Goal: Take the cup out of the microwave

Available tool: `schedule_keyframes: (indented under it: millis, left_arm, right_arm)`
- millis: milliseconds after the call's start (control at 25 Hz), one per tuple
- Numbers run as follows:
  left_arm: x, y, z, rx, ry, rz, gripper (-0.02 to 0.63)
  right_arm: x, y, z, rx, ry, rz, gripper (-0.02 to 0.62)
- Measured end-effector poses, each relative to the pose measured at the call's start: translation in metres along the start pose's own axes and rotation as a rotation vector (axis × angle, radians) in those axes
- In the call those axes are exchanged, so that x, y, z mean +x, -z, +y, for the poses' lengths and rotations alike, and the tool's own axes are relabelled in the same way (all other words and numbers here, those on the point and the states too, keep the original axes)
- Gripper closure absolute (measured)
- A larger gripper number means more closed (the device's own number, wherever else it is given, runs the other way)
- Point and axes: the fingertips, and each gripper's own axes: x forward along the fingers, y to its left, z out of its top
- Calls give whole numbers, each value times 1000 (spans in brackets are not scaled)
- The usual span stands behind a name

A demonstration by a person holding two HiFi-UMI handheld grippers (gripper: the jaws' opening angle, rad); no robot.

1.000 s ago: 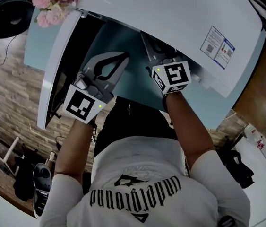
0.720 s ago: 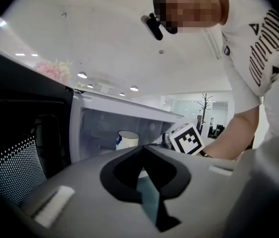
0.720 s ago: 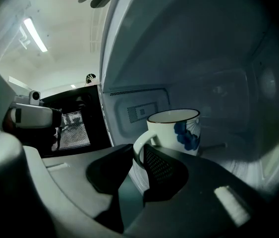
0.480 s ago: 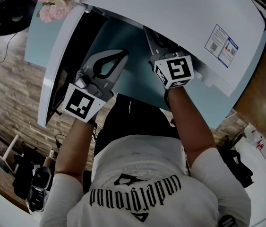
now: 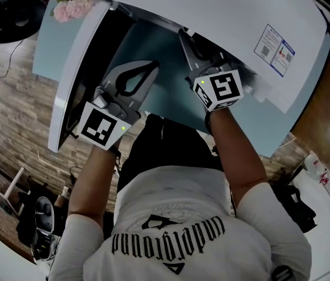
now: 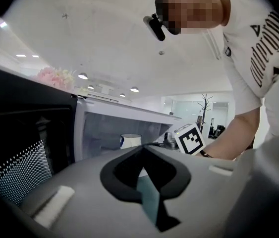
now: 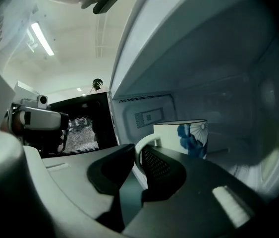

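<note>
Two grippers are up at the microwave (image 5: pixel 211 16). My right gripper (image 7: pixel 137 155) reaches inside it, fingers clenched on the handle of the white, blue-flowered cup (image 7: pixel 189 135), which sits in the microwave. My left gripper (image 6: pixel 141 150) hangs just outside, beside the microwave's open door (image 5: pixel 71 81), fingers pressed together on nothing.

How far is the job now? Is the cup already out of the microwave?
Done: the microwave door stands open. In hand: the right gripper is inside, its jaws closed on the handle of the cup, which sits in the microwave. The left gripper is outside, shut and empty. Left: lift the cup and bring it out.
</note>
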Motion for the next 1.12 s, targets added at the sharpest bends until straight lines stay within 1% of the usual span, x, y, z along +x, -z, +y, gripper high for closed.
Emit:
schedule_keyframes:
  millis: [240,480,760,920,1040,1120]
  left_arm:
    - [-11,-11,-10,27,2,-23,555]
    - [-32,-20,-25,55,2,-39,557]
    - [-60,-26,-49,80,10,-61,555]
    - [-76,-26,-63,79,10,-67,555]
    - [-89,-31,-71,95,7,-70,555]
    - [-97,-33,-80,94,23,-66,557]
  right_arm:
    - [-19,2,15,3,-18,-3,545]
    - [-44,-1,43,-17,-42,-7,545]
    - [-69,-6,69,-24,-21,-36,545]
    - [-83,-11,86,-38,-11,-50,545]
    - [-97,-22,99,-50,-9,-67,545]
    - [-109,-34,108,-69,-8,-80,545]
